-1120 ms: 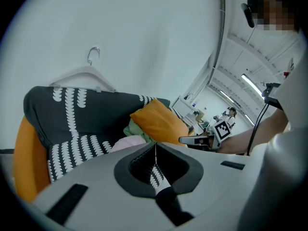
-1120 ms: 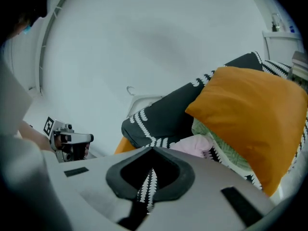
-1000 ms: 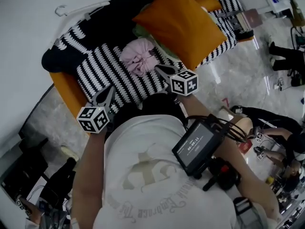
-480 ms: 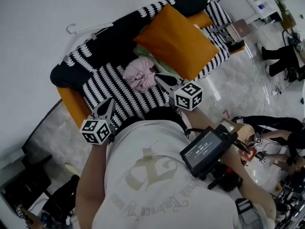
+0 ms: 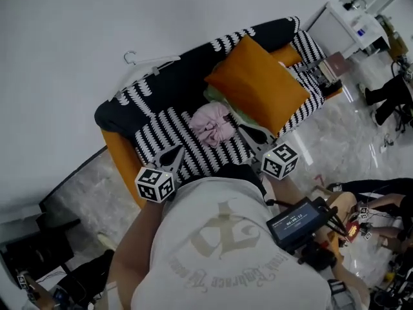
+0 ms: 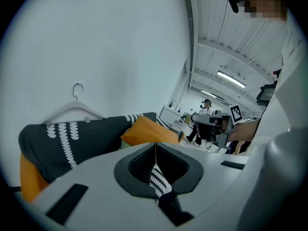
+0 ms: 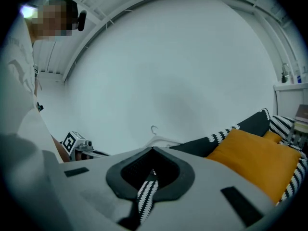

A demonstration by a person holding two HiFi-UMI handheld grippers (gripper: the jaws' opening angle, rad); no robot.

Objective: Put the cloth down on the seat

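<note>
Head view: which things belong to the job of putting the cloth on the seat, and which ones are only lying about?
Belong to the job: pink cloth, lying on the striped seat; left gripper and right gripper, both shut and empty.
Just lying about: orange cushion; white hanger on the sofa back.

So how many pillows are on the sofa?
1: the orange pillow leans at the sofa's right end, right of the pink cloth. A green thing peeks out beneath it, so another could be hidden.
</note>
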